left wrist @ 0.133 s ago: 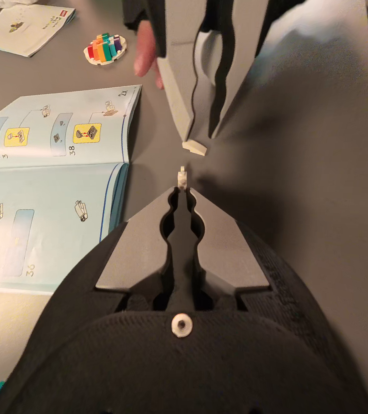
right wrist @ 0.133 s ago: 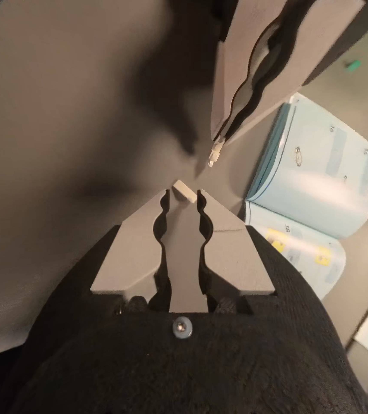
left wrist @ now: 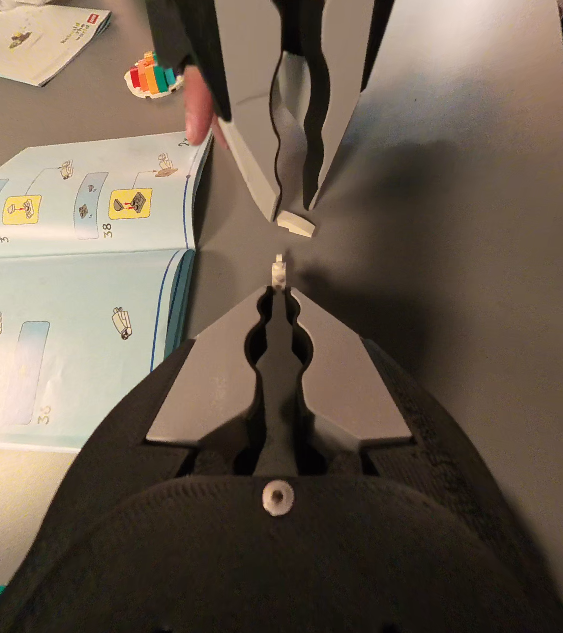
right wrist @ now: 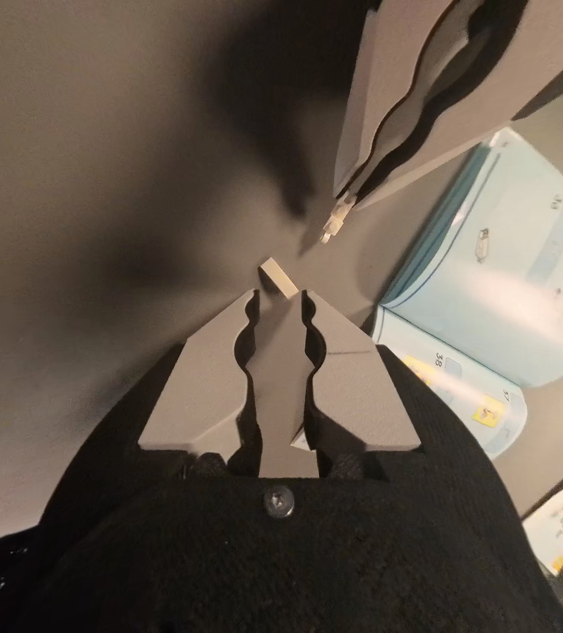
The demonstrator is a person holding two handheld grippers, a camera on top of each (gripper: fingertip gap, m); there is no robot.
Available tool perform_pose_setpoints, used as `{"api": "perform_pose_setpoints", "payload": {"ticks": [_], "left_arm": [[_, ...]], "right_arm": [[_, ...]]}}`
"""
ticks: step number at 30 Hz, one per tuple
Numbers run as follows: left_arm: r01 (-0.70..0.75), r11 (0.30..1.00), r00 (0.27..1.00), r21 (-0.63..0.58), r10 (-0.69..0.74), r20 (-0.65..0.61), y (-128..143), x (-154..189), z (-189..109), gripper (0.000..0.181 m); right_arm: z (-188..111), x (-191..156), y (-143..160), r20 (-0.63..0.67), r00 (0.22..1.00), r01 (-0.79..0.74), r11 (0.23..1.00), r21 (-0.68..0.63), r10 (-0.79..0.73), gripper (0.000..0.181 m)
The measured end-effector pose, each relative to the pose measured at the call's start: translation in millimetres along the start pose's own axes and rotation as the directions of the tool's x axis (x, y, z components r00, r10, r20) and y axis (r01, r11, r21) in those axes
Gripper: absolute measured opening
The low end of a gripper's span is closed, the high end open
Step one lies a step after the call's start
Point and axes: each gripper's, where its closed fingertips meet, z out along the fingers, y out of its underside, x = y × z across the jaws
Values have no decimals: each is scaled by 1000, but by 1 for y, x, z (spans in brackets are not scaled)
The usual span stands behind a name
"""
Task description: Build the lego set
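Note:
My left gripper [left wrist: 277,289] is shut on a small white lego piece [left wrist: 278,275] that sticks out past its tips. Facing it tip to tip, my right gripper [left wrist: 294,209] is shut on a white curved slope piece [left wrist: 295,223]. A small gap separates the two pieces above the grey table [left wrist: 444,308]. In the right wrist view the slope piece [right wrist: 278,282] sits between my right gripper's tips [right wrist: 280,291]. The left gripper [right wrist: 348,202] comes in from the upper right with the small piece [right wrist: 334,222].
An open light-blue instruction booklet [left wrist: 67,274] lies to the left, also in the right wrist view [right wrist: 478,274]. A closed booklet [left wrist: 33,44] and a small multicoloured build on a white round plate [left wrist: 151,77] lie far left. A person's finger [left wrist: 198,113] grips the right gripper. Left tips to right tips: about 6 cm.
The hand on the right gripper has shifted a little to the left, covering more of the multicoloured build. Both pieces stay held, a small gap apart.

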Motion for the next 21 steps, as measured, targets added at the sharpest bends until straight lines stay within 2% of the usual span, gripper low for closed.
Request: {"api": "perform_pose_setpoints", "payload": {"ticks": [2,7,11,15,17,21], "left_arm": [[1,1000,1000,2,-1,-1,0,0,0,6],[5,1000,1000,2,-5,-6,0,0,0,6],[2,1000,1000,2,-2,-7,0,1,0,6],[1,1000,1000,1,-1,-7,0,1,0,7],[2,1000,1000,1,-2,-8,0,1,0,6],[0,1000,1000,-1,0,-9,1,1,0,7]], "right_arm": [[2,1,0,32,999,10,1000,0,-10,21],[4,9,1,18,1000,3,1000,-12,-2,0],[-4,7,0,39,998,-41,999,6,40,0],[-10,3,-5,18,1000,18,1000,6,-18,25],[-7,-3,-12,8,994,110,994,1,-110,28],[-1,-8,-17,-15,945,323,942,-93,-326,30]]}}
